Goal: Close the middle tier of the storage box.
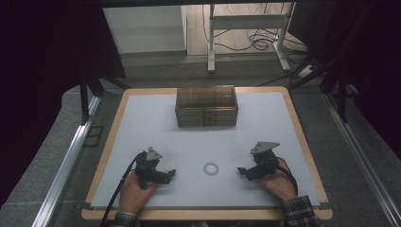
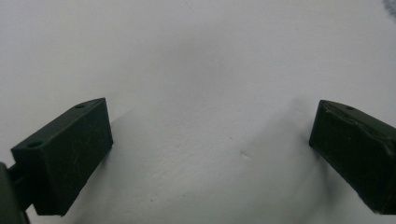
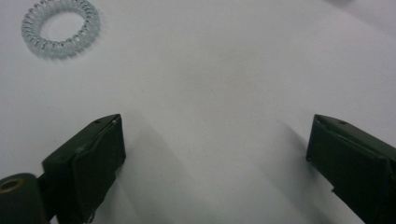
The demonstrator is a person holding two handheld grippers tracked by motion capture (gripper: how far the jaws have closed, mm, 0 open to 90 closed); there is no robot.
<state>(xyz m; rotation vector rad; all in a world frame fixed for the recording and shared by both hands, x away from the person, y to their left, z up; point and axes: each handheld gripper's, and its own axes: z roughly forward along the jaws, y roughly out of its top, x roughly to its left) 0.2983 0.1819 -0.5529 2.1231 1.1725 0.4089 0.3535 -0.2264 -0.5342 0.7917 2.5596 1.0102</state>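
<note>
Grippers low on the white mat, one at each near corner, and both wide apart with nothing between the jaws. Left gripper sits in the person's left hand, tips pointing inward across the table; in its own view there's bare mat between the black jaws. Right gripper, held in the right hand, mirrors it, aimed back toward the centre. Between the two, apart from both, lies a clear spiral hair tie, flat on the mat; it sits off to the upper left of the right gripper's view. Farther back, at the mat's far edge, stands a brown translucent drawer box.
</note>
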